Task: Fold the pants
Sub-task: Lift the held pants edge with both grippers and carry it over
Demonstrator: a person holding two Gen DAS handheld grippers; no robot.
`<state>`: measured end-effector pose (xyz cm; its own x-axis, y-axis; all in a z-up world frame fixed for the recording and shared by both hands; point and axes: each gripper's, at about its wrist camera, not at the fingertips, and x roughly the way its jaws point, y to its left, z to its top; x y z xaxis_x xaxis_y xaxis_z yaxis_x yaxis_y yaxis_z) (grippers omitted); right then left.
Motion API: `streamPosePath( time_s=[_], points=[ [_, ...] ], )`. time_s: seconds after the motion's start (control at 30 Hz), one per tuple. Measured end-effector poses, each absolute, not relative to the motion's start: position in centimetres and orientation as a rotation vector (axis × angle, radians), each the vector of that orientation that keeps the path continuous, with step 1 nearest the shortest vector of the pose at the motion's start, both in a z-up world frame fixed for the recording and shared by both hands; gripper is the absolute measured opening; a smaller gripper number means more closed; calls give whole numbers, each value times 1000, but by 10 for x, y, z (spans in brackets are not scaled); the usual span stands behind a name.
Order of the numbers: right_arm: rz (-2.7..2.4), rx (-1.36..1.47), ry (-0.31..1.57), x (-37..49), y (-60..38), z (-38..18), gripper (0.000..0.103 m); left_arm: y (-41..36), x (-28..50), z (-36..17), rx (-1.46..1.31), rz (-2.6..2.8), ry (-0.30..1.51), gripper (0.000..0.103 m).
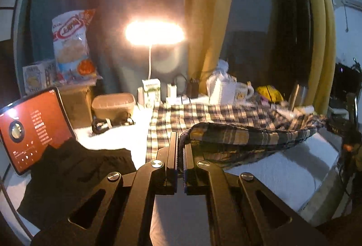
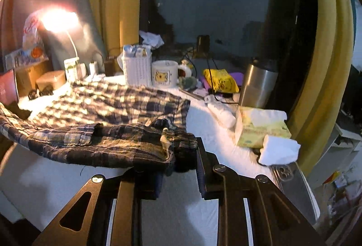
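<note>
The plaid pants (image 1: 226,114) lie spread across the white tabletop (image 1: 282,173), and their near waistband edge (image 1: 248,135) is raised off it and hangs in a sagging band. My left gripper (image 1: 181,141) is shut on the left end of that band, with cloth pinched between the pads. In the right wrist view the same pants (image 2: 113,105) stretch off to the left. My right gripper (image 2: 181,155) is shut on the bunched right end of the waistband (image 2: 176,141). Cloth drapes over its left finger and hides it.
A lit tablet (image 1: 34,128) and a black garment (image 1: 74,169) sit at the left. At the back stand a bright lamp (image 1: 153,33), a white basket (image 2: 136,69), a mug (image 2: 164,73) and a steel tumbler (image 2: 258,83). A tissue pack (image 2: 262,130) and a phone (image 2: 285,175) lie by the right edge.
</note>
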<state>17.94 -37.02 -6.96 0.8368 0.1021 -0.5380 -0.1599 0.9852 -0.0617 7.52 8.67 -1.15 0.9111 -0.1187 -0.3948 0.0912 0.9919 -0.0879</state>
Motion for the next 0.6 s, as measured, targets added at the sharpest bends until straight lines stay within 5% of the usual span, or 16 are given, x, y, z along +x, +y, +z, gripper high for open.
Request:
streamPosePath(
  time_s=[0.6],
  points=[
    [155, -32, 477, 230, -372, -39, 25, 92, 146, 35, -50, -80, 310, 2]
  ],
)
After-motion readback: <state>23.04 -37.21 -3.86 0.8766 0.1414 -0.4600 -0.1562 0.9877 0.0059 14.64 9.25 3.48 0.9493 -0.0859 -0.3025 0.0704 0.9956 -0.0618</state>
